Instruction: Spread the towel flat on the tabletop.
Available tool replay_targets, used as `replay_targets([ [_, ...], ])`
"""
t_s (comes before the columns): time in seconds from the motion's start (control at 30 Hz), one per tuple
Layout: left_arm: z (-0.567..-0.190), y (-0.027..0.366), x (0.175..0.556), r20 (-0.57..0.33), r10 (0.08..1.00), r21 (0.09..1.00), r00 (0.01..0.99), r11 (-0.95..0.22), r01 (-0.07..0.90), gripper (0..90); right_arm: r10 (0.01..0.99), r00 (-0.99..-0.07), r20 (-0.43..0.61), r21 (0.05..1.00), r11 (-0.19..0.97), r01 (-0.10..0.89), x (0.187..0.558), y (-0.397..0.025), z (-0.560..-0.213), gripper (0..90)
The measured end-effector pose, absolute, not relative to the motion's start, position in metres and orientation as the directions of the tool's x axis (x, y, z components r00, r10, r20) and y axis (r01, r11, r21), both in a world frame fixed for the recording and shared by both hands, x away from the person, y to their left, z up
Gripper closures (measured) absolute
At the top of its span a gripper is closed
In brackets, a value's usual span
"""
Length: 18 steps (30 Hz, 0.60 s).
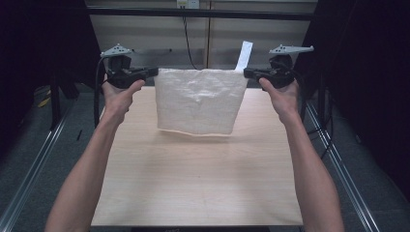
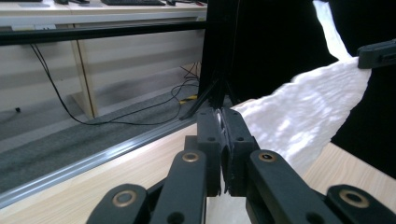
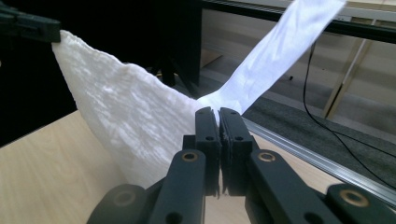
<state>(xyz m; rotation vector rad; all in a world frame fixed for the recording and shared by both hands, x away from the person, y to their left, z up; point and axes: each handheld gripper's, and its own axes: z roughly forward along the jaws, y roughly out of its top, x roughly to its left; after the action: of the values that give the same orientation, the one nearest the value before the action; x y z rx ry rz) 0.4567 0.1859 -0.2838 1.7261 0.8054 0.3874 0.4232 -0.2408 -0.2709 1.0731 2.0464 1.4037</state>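
Observation:
A white textured cloth (image 1: 199, 99) hangs spread out above the far part of the wooden table (image 1: 193, 183), its lower edge just over the tabletop. My left gripper (image 1: 153, 72) is shut on the cloth's top left corner and my right gripper (image 1: 247, 73) is shut on its top right corner. A smooth white strip (image 1: 244, 54) sticks up from the right corner. In the left gripper view the cloth (image 2: 303, 107) runs from my shut left gripper (image 2: 223, 114) to the other gripper. In the right gripper view the cloth (image 3: 126, 116) and the strip (image 3: 285, 46) spread out from my shut right gripper (image 3: 218, 113).
Metal rails (image 1: 43, 150) run along both sides of the table. A black bar (image 1: 203, 13) crosses behind it, in front of a light panelled wall with a hanging cable (image 1: 187, 38). Dark curtains stand at both sides.

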Motion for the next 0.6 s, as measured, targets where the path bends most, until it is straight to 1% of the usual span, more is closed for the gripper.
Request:
replay_targets([
  [0.1, -0.289, 0.182, 0.457, -0.136, 0.679, 0.937, 0.721, -0.147, 0.315, 87.5, 0.797, -0.597, 0.085, 0.918, 0.170, 0.357, 0.427, -0.242, -0.276, 87.4],
  [0.23, -0.301, 0.185, 0.447, -0.126, 0.645, 0.938, 0.754, -0.171, 0.303, 87.4, 0.785, -0.613, 0.092, 0.913, 0.179, 0.366, 0.420, -0.243, -0.293, 87.4],
  [0.33, -0.314, 0.190, 0.432, -0.111, 0.625, 0.941, 0.773, -0.185, 0.284, 87.4, 0.768, -0.631, 0.114, 0.905, 0.181, 0.384, 0.410, -0.245, -0.308, 87.4],
  [0.4, -0.324, 0.194, 0.422, -0.122, 0.617, 0.941, 0.778, -0.177, 0.289, 87.4, 0.762, -0.639, 0.108, 0.898, 0.201, 0.391, 0.401, -0.245, -0.317, 87.4],
  [0.53, -0.341, 0.200, 0.402, -0.139, 0.601, 0.941, 0.787, -0.167, 0.294, 87.4, 0.756, -0.643, 0.121, 0.893, 0.200, 0.404, 0.384, -0.249, -0.332, 87.4],
  [0.57, -0.341, 0.200, 0.402, -0.139, 0.601, 0.941, 0.787, -0.167, 0.294, 87.3, 0.756, -0.643, 0.121, 0.893, 0.200, 0.404, 0.384, -0.249, -0.332, 87.4],
  [0.6, -0.348, 0.200, 0.391, -0.128, 0.594, 0.941, 0.794, -0.181, 0.287, 87.3, 0.752, -0.645, 0.134, 0.891, 0.194, 0.410, 0.373, -0.251, -0.340, 87.4],
])
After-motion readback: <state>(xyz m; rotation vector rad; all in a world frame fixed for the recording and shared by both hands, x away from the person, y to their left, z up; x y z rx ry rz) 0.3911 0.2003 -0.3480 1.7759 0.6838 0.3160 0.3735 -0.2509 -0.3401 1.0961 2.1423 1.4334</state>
